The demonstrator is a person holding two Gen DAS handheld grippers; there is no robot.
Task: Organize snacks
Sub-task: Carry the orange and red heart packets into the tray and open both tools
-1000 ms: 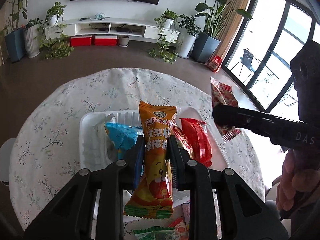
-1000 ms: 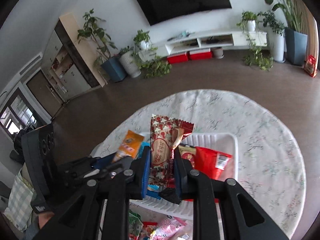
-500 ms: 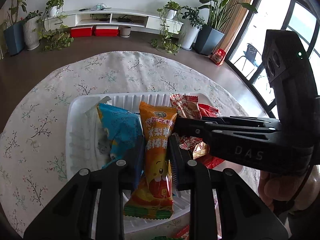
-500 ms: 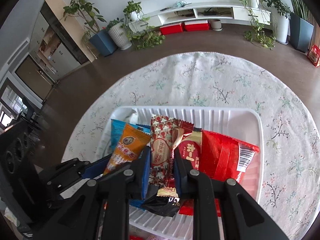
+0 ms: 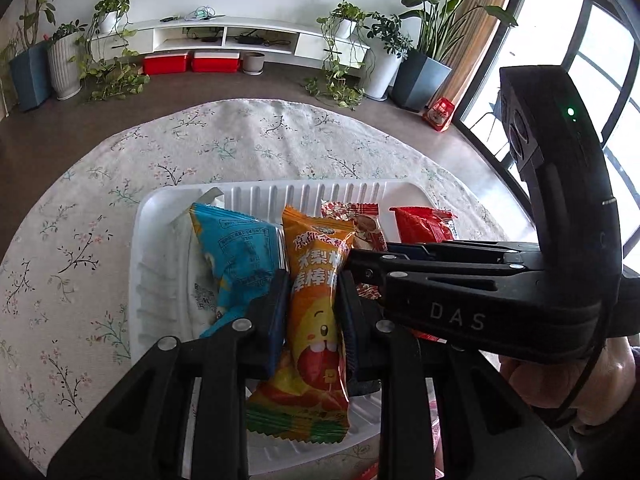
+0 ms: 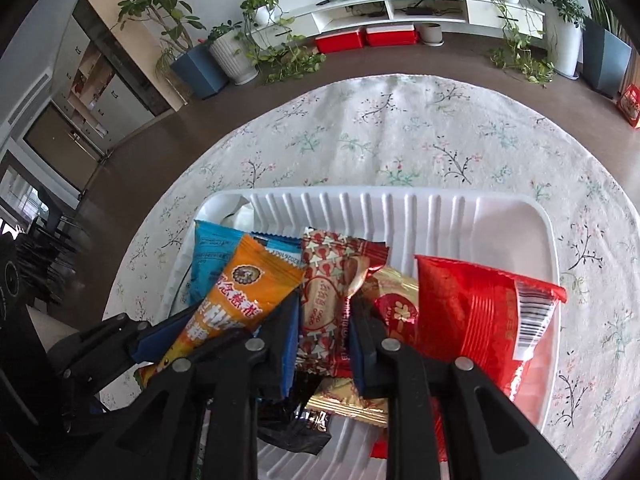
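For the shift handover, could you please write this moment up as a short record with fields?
surface: round table with floral cloth
container: white ribbed tray
left gripper: shut on orange snack packet, over the tray
right gripper: jaws just opening, red-and-white patterned packet between them; grip unclear
already in tray: blue packet, red packet, gold-and-red packet
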